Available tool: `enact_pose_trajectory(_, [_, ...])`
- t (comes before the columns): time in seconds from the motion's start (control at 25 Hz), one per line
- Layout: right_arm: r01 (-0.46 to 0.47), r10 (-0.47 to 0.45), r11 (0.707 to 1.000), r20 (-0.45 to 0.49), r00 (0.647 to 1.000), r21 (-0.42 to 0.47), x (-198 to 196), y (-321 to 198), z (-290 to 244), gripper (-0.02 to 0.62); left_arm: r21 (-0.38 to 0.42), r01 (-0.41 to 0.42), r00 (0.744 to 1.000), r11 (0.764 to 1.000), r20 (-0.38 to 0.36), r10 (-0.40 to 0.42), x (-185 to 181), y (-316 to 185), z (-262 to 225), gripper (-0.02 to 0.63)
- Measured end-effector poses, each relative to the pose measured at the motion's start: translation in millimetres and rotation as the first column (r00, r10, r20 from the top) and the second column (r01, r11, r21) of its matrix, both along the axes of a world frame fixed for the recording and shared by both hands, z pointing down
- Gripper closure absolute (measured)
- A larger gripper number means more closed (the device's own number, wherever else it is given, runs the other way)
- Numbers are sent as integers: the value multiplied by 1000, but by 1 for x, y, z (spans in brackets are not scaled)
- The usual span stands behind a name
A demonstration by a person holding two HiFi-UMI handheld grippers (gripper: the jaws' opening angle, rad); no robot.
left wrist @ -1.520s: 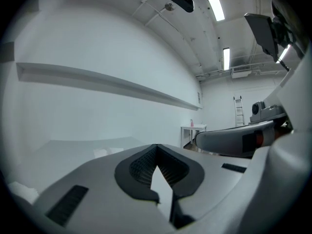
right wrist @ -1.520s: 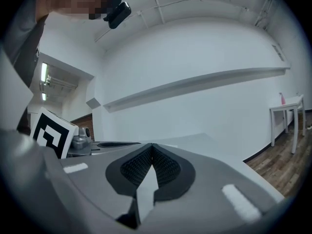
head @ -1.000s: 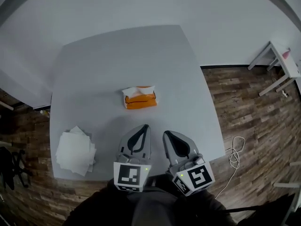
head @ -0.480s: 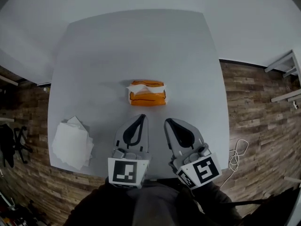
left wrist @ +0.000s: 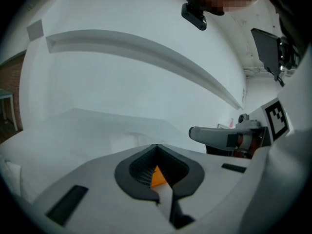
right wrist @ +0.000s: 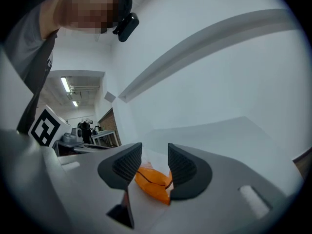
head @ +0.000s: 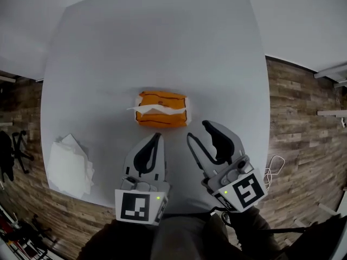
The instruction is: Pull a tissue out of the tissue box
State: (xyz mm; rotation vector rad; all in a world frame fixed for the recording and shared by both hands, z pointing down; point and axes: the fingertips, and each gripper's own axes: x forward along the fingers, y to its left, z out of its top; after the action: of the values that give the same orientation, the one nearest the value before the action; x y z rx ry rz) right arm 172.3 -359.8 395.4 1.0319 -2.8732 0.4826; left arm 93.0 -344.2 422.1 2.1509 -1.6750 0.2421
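Observation:
The orange tissue box lies in the middle of the grey table, with a white tissue poking from its top slot. My left gripper is shut and empty, its tips just short of the box's near side. The right gripper sits beside the box's near right corner; its jaws are opening, with nothing between them. The right gripper view looks past the spread fingers at the orange box beyond them. Through the left gripper view's closed fingertips only a sliver of the orange box shows.
A loose pile of white tissues lies at the table's near left corner. The table's near edge runs just behind the grippers. Wooden floor surrounds the table, with a white cable on it to the right.
Both grippers have moved forward and down toward the tissue box. The right gripper's jaws have gone from shut to open. The left stays shut.

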Motion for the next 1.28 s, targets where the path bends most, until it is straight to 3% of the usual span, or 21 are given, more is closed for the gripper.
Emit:
enact_pose_trajectory(0.2, [154, -154, 988, -9, 988, 5, -14, -19, 20, 425, -47, 40, 999, 998, 0, -40, -4, -14, 20, 606])
enact_pose_trajectory(0.6, [290, -286, 957, -146, 947, 5, -45, -38, 64, 430, -134, 28, 1000, 991, -5, -28, -7, -30, 50, 606])
enact_pose_trajectory(0.64, [295, -290, 955, -163, 943, 7, -47, -38, 67, 446, -136, 28, 1000, 990, -5, -29, -8, -32, 52, 606])
enact_pose_trajectory(0.72, [307, -298, 952, -205, 932, 12, -49, -38, 72, 573, -138, 23, 1000, 990, -6, -24, -7, -35, 55, 606])
enact_pose_trajectory(0.76, [313, -303, 950, -216, 928, 10, -49, -38, 73, 592, -140, 21, 1000, 990, -7, -23, -6, -37, 57, 606])
enact_pose_trajectory(1.28, [382, -375, 914, -75, 924, 134, -64, -12, 6, 592, -142, -19, 1000, 990, -5, 19, 11, -44, 66, 606])
